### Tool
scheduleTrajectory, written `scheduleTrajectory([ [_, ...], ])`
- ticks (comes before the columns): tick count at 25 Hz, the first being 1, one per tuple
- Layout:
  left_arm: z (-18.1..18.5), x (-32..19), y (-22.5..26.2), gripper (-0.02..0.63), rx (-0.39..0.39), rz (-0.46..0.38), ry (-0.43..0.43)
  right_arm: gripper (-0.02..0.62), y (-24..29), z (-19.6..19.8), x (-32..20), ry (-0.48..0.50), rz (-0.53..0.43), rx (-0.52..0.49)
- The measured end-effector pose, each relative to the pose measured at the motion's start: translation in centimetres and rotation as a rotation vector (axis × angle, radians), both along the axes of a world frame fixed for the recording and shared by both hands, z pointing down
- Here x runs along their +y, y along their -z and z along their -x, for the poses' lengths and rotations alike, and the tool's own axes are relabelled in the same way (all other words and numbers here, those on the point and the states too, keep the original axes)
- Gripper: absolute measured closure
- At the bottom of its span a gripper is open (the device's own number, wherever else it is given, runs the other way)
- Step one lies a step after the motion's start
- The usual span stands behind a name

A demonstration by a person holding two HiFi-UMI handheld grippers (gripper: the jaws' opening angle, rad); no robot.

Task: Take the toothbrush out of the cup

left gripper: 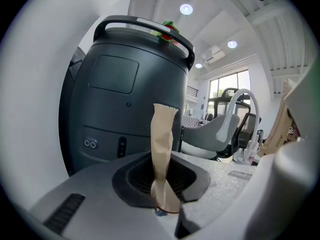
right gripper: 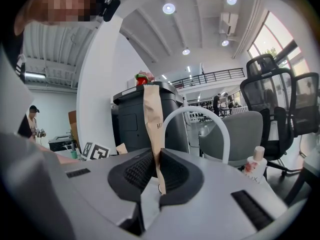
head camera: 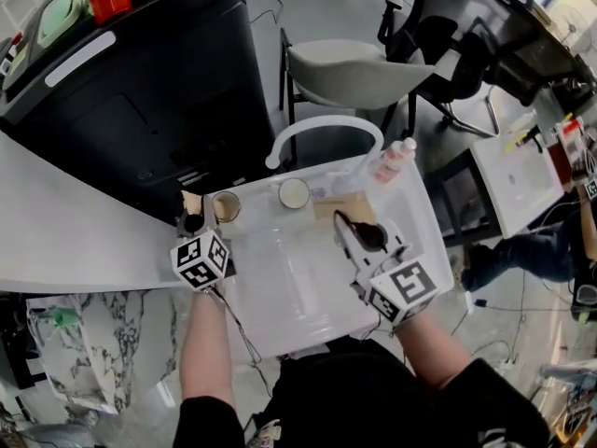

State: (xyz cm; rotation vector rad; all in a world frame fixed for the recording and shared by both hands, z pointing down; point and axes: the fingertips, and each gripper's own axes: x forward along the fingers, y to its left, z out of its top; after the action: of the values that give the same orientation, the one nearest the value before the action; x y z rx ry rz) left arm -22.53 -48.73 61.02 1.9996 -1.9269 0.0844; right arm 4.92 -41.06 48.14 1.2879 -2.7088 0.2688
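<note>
Since the left gripper point(left gripper: 160, 189) pinches the seemingly paper-sleeved toothbrush point(left gripper: 162, 144) just beside the cup point(head camera: 227, 206), and the right gripper point(right gripper: 159, 176) another sleeve point(right gripper: 152, 119), hold firm and lift straight, clear of the cup.

A grey chair point(head camera: 350, 73) and dark unit point(head camera: 140, 110), possibly a machine, stand under ceiling lights point(right gripper: 168, 8).

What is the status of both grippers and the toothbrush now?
Left gripper shut on tan paper strip. Right gripper shut on tan paper packet. No bare toothbrush visible; brown round cup beside left gripper. Nothing blocking.
</note>
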Motion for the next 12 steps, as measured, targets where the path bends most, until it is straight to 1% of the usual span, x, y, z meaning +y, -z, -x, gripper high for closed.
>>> scheduleTrajectory([
  [6, -0.4, 0.7, 3.2, 0.568, 0.002, -0.067, -0.029, 0.568, 1.1, 1.0, 0.2, -0.002, -0.020, -0.008],
  [12, -0.6, 2.5, 8.1, 0.569, -0.009, -0.164, -0.055, 0.568, 2.2, 2.0, 1.1, 0.006, -0.050, -0.016],
])
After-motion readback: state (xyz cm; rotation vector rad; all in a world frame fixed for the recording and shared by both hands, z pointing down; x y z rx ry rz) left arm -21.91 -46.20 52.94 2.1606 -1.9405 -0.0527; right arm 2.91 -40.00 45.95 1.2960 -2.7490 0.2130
